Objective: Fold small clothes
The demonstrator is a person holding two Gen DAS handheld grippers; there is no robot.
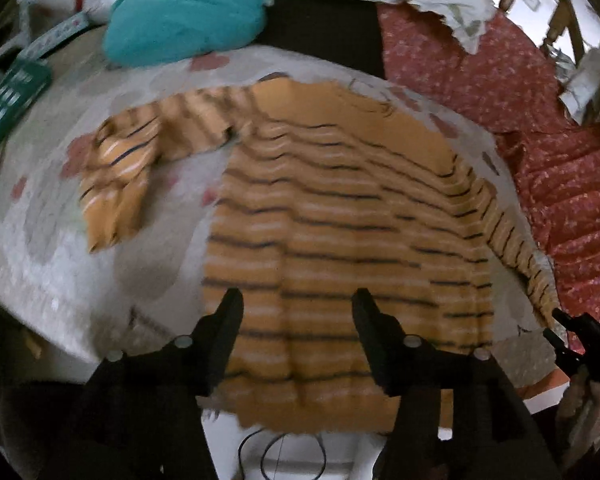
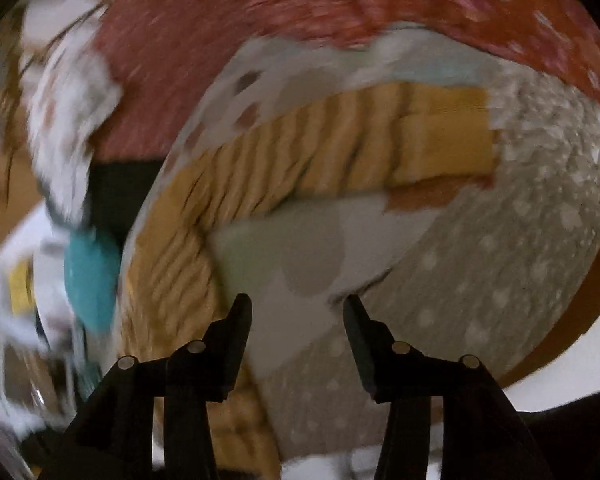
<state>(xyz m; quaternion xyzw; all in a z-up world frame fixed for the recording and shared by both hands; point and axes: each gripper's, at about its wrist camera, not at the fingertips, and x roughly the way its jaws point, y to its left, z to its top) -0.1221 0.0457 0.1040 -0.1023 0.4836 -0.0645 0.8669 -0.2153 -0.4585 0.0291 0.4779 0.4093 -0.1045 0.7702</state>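
Left tool (image 1: 296,300) hangs with its jaws apart over the hem of the orange striped top (image 1: 340,220), which lies flat on the pale patterned blanket (image 1: 40,248). Right tool (image 2: 294,304), jaws also apart, points at bare blanket beside the sleeve (image 2: 320,152).

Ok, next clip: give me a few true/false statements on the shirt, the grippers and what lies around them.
1. The orange striped shirt lies spread on the pale patterned cloth. True.
2. The left gripper is shut on the shirt's hem. False: its fingers stand apart, nothing between them.
3. A teal bundle lies beyond the shirt. True.
4. The right gripper holds a sleeve. False: it is open and holds nothing.
5. The fabric to the shirt's right is blue. False: the red patterned fabric lies there.
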